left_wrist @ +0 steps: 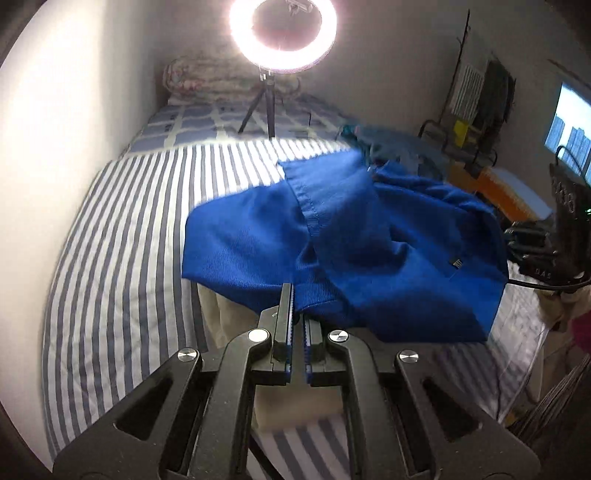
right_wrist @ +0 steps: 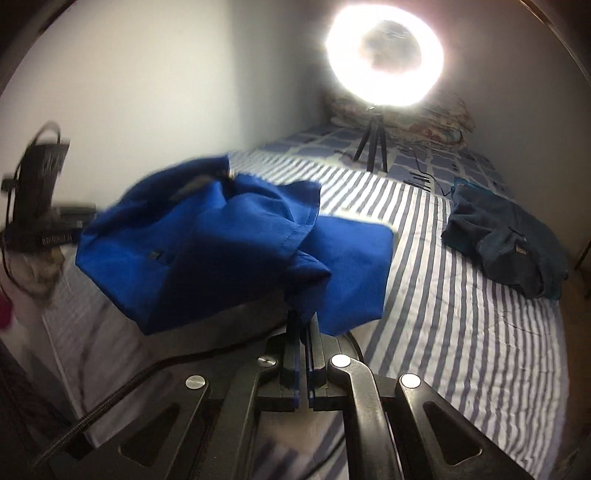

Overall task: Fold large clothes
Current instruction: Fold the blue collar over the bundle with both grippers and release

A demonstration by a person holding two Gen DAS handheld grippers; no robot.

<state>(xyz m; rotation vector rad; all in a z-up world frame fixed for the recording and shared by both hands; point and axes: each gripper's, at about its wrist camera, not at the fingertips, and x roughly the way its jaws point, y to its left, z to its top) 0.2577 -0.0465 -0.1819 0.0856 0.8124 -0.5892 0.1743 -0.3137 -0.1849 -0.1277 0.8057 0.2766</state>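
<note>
The left hand-held gripper (left_wrist: 297, 306) has its jaws closed on the near hem of a blue garment (left_wrist: 340, 240), which hangs crumpled and lifted above a bed with a blue-and-white striped sheet (left_wrist: 122, 236). A lit ring light (left_wrist: 282, 31) stands on a tripod at the far end of the bed.

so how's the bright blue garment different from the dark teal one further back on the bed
The bright blue garment is lifted off the striped bed, pinched by the right claw and the left claw; the dark teal garment lies untouched on the bed. The blue one is spread and draping in the air, while the teal one sits in a crumpled heap. Blue is vivid, teal much darker. Both are unfolded cloth.
</note>
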